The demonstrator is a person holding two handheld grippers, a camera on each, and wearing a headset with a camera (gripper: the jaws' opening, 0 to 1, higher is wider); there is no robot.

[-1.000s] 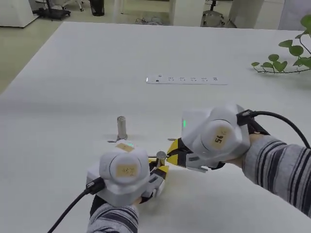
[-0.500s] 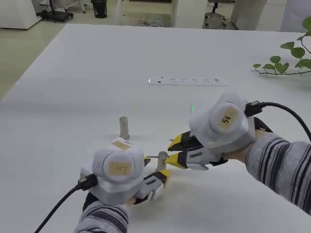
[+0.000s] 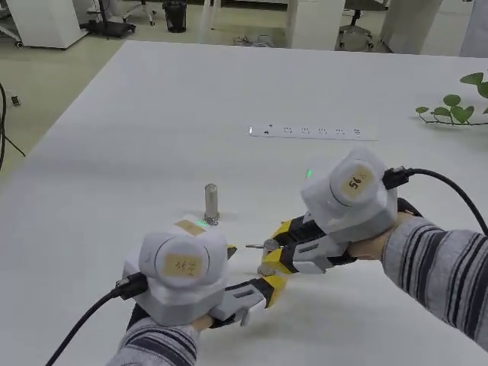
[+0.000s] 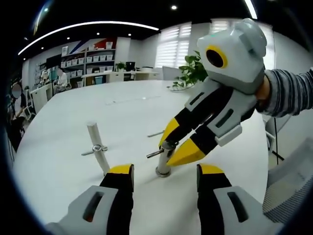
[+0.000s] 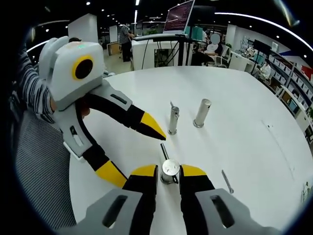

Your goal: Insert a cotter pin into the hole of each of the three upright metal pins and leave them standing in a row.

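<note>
near the front of the broad white tabletop, the right gripper has its yellow-tipped jaws closed on the top of a short silver upright metal pin. that pin's flared foot appears to rest on the surface. a thin steel cotter pin sticks out sideways from the pin's upper part, pointing away from the right gripper's jaws.

the left gripper comes in low from the person's side with its jaws spread apart, one tip on either side of the held pin and touching nothing. in the left gripper view there is bare table between each tip and the pin's foot.

beyond the held pin, the right gripper view shows two more silver upright metal pins, a nearer one and a farther one. they stand near each other but apart. in the left gripper view one standing pin has a cotter pin with a ring end across its shaft. a loose cotter pin lies flat on the table just to one side of the right gripper's jaws.

past the pins, the head view shows a wide bare stretch of tabletop running to a white power strip. more bare surface lies behind the strip, up to the far edge. the table's left edge slants well clear of the work. a green leafy plant sprig lies far off toward the right side.
</note>
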